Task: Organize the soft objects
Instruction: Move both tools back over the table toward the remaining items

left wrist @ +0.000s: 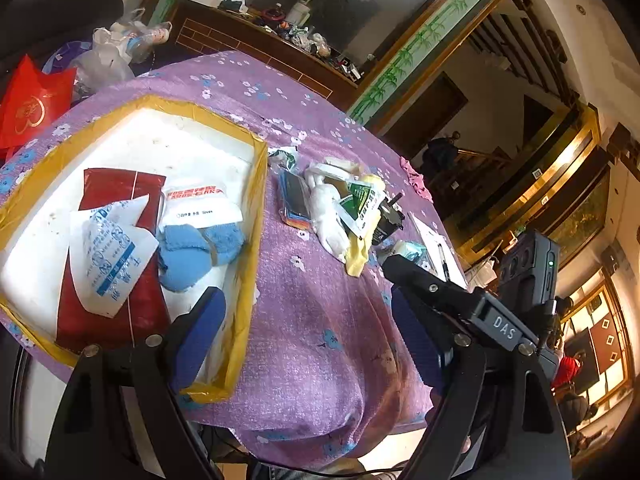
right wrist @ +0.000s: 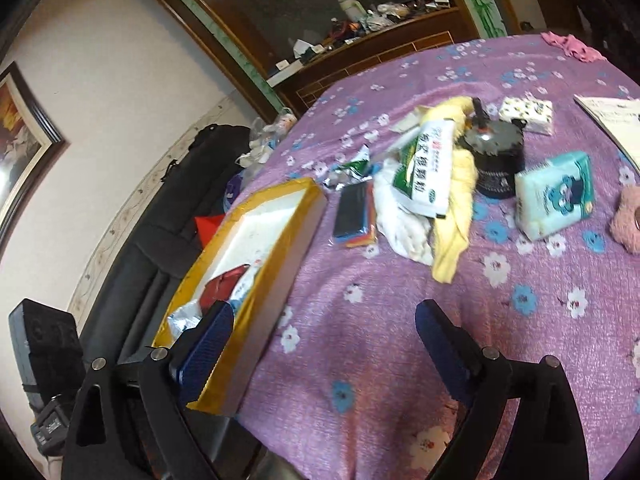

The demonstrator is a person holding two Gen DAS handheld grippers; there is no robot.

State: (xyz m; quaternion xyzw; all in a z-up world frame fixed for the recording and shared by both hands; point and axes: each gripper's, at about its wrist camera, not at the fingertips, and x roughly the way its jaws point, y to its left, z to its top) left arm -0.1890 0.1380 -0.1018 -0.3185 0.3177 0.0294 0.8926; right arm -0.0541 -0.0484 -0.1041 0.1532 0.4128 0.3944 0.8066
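Left tongs (left wrist: 308, 336): released, blue pads wide apart with nothing between them, hovering over the near edge of the tabletop.
Right tongs (right wrist: 324, 344): released, spread wide and empty above the purple cloth; the left pad overlaps the tray's near corner.
Tabletop (left wrist: 320, 320): round, covered in a purple cloth with small white and blue flowers.
Tray (left wrist: 256, 184): white foam box with yellow tape around the rim, ahead and to the left of both tongs.
In the tray: a red pouch (left wrist: 116, 200), a white and blue sachet (left wrist: 108, 252) lying across it, a white packet with red print (left wrist: 200, 204) and a blue sock (left wrist: 188, 252), all just ahead of the left tongs' left pad.
Pile on the cloth: straight ahead of both tongs, right of the tray; a white cloth (right wrist: 404, 220), a yellow cloth (right wrist: 452, 208), and a green and white packet (right wrist: 424, 172) lying on top of them.
Sponge pack (right wrist: 354, 212): dark with coloured layers, between the tray and the pile.
Black jar (right wrist: 496, 160): upright, touching the far side of the yellow cloth.
Tissue pack (right wrist: 556, 200): pale green, just right of the jar.
Pink fluffy item (right wrist: 628, 216): at the far right edge, only partly seen.
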